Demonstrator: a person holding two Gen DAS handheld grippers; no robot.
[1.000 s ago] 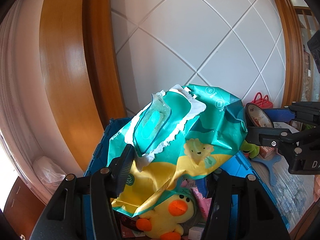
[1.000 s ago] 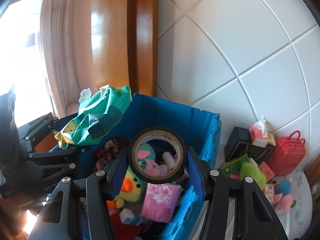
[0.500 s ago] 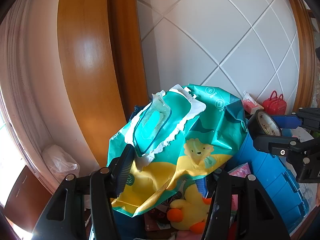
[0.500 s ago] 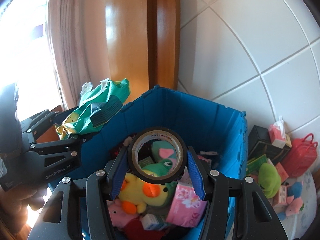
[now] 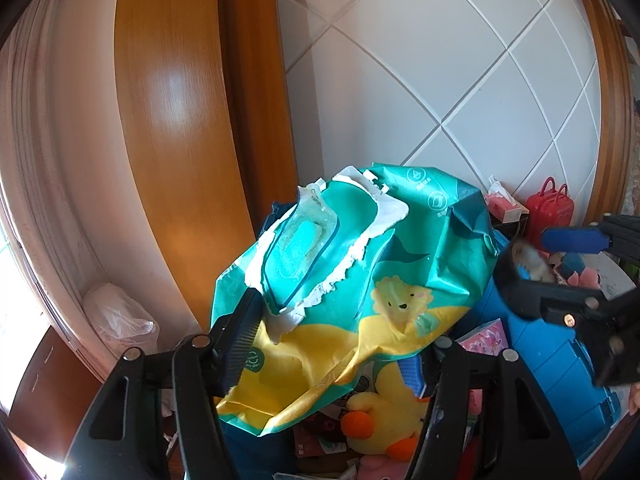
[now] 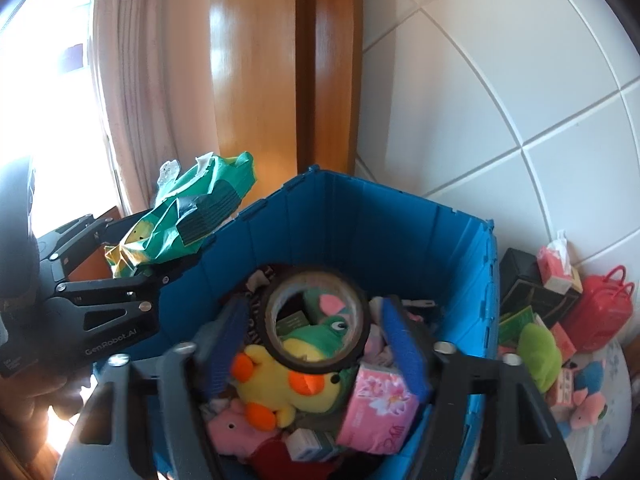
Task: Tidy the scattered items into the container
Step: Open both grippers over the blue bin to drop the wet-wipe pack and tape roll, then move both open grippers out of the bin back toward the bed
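Over the blue crate (image 6: 384, 232):
Right tongs (image 6: 316, 344): jaws opening, clear of the tape roll (image 6: 316, 320) between them.
Left tongs (image 5: 332, 344): jaws opening, wipes pack (image 5: 360, 280) between them, above the crate's near-left rim.
Inside crate: yellow duck (image 6: 280, 380), pink tissue pack (image 6: 376, 412).

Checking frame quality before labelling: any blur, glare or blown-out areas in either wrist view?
Left wrist view: right gripper and tape roll motion-blurred at right edge; wipes pack sharp; glare on wood panel. Right wrist view: window blown out; tape roll and blue pads smeared; fisheye bends tile lines.
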